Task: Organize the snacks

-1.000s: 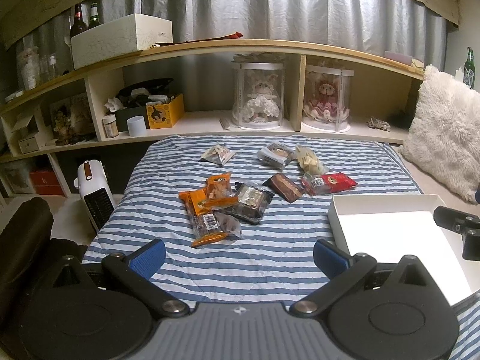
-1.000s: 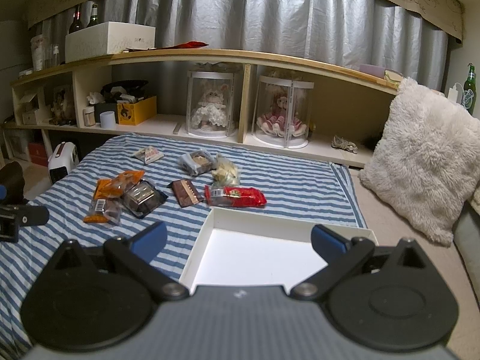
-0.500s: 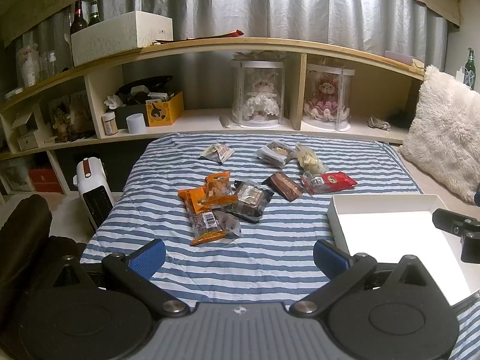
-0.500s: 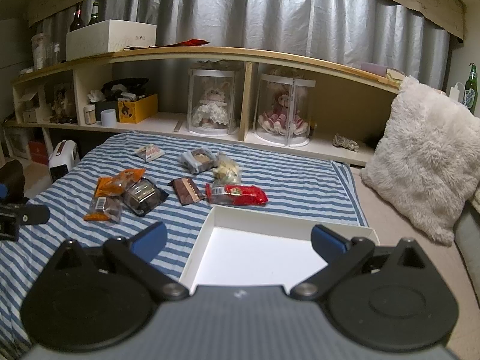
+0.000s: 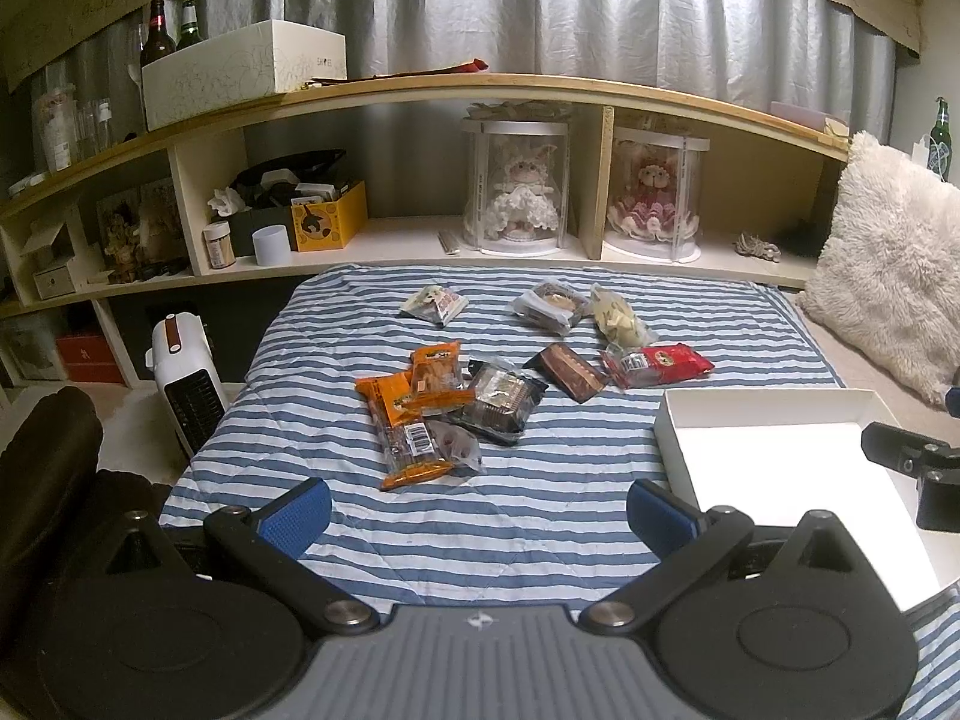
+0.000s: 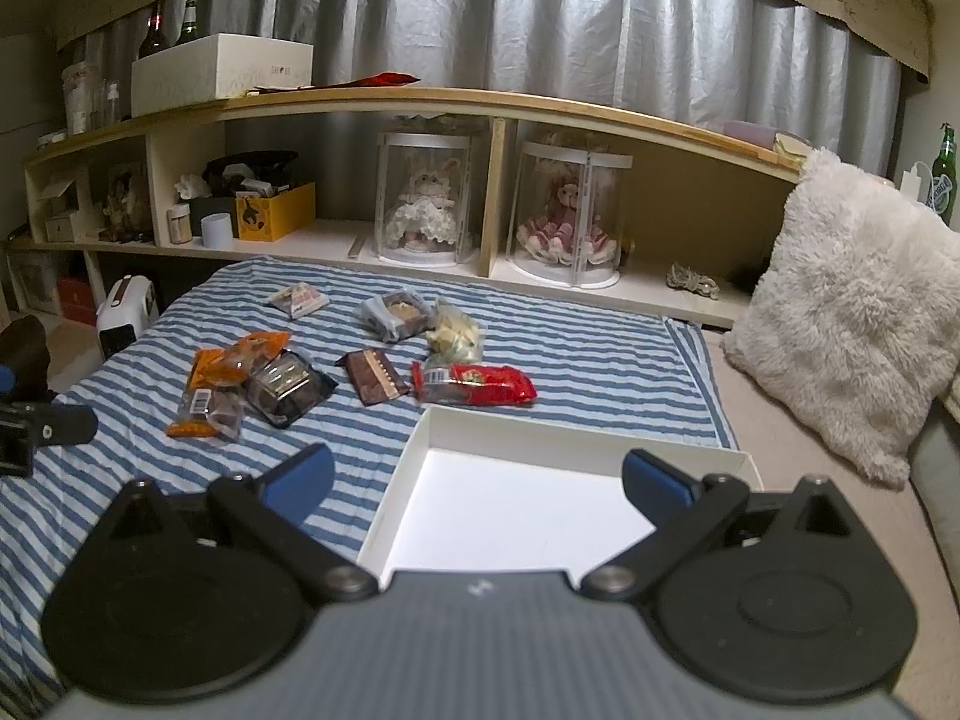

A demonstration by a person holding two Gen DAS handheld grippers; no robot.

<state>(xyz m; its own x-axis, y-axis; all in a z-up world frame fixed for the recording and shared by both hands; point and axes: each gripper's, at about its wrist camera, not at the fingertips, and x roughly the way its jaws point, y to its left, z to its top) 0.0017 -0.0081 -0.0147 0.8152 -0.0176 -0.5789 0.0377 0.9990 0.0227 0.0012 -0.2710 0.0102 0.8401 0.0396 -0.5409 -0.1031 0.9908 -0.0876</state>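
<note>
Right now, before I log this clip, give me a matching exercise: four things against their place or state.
Things:
1. red snack packet
2. white box
3. orange snack packets
4. left gripper

Places or states:
A. open, holding nothing
B. overlapping in a pile on the striped blanket
C. empty inside
D. lying just beyond the box's far edge

Pairs: 1-D, 2-C, 3-B, 4-A

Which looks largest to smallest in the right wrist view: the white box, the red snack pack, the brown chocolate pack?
1. white box, by far the largest, though it also lies nearest the camera.
2. red snack pack.
3. brown chocolate pack, somewhat smaller than the red one, at a similar distance.
</note>
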